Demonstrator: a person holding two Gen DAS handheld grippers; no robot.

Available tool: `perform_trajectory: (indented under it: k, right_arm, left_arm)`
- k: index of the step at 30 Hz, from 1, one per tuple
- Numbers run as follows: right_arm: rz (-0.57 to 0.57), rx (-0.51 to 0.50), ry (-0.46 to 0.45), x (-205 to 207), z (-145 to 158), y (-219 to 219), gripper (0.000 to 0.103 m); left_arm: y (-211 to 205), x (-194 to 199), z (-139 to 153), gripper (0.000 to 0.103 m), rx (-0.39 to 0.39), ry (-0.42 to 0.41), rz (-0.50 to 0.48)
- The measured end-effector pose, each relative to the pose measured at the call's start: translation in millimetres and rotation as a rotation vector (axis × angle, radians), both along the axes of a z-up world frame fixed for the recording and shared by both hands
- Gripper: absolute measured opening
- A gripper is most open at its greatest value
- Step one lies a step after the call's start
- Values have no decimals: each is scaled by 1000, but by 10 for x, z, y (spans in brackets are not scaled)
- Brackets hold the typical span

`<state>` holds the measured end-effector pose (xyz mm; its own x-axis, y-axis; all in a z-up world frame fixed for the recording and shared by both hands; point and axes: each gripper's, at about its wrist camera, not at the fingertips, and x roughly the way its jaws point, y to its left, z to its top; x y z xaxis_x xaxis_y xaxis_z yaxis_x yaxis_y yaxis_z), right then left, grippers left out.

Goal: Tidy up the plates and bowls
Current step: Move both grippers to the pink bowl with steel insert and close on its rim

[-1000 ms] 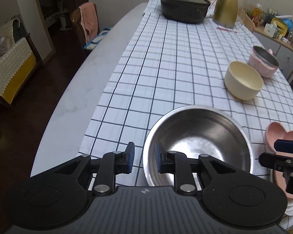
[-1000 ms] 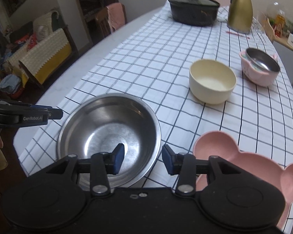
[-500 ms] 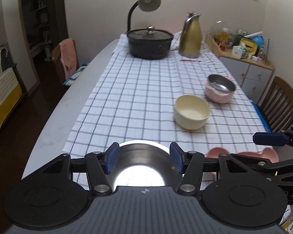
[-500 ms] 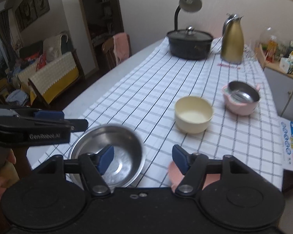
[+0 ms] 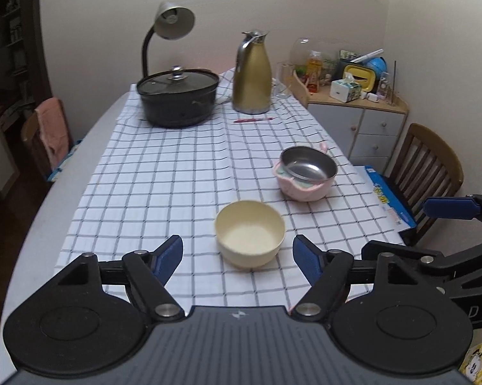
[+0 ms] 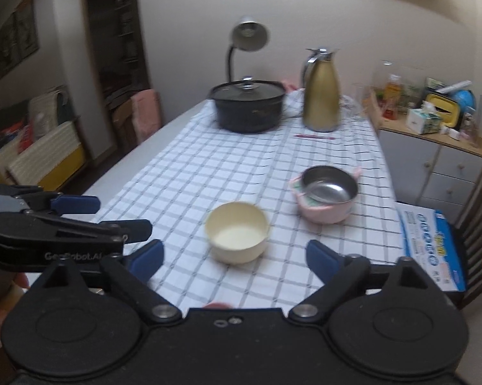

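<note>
A cream bowl [image 5: 250, 233] stands on the checked tablecloth [image 5: 176, 173], just beyond my open, empty left gripper [image 5: 237, 258]. Behind it to the right a small steel bowl [image 5: 308, 163] sits tilted inside a pink bowl [image 5: 302, 187]. In the right wrist view the cream bowl [image 6: 237, 231] lies ahead of my open, empty right gripper [image 6: 234, 258], with the steel bowl [image 6: 330, 183] in the pink bowl [image 6: 324, 208] further right. A sliver of pink [image 6: 217, 305] shows below the right gripper. The large steel bowl is out of view.
A black lidded pot [image 5: 178, 96], a gold jug [image 5: 252, 73], a lamp [image 5: 172, 22] and a red pen [image 5: 252, 120] stand at the table's far end. A cabinet with clutter [image 5: 356, 109], a wooden chair [image 5: 424, 173] and a blue box [image 5: 388, 199] are on the right.
Both grippers have lifted and tilted up from the large steel bowl and pink plate, which dropped out of view. Both jaws have opened wider.
</note>
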<state>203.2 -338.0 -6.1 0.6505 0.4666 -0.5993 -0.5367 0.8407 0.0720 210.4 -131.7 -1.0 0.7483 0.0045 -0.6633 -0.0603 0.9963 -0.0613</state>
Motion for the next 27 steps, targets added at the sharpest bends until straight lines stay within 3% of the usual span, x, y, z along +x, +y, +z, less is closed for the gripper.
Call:
perform_trajectory:
  k: [5,14,27]
  right_arm:
    - [-102,-5,-10,533,29,-89,102]
    - [-310,-22,70,1510,-175,-277,102]
    - [-405,-91,138,2324,-514,-247,99]
  left_arm:
    - [-66,597,-8,76,13,-5,-54]
    - [-167,1659,-188,76,47,30,-129]
    - [-293,2709,-622,76,81,107,-195]
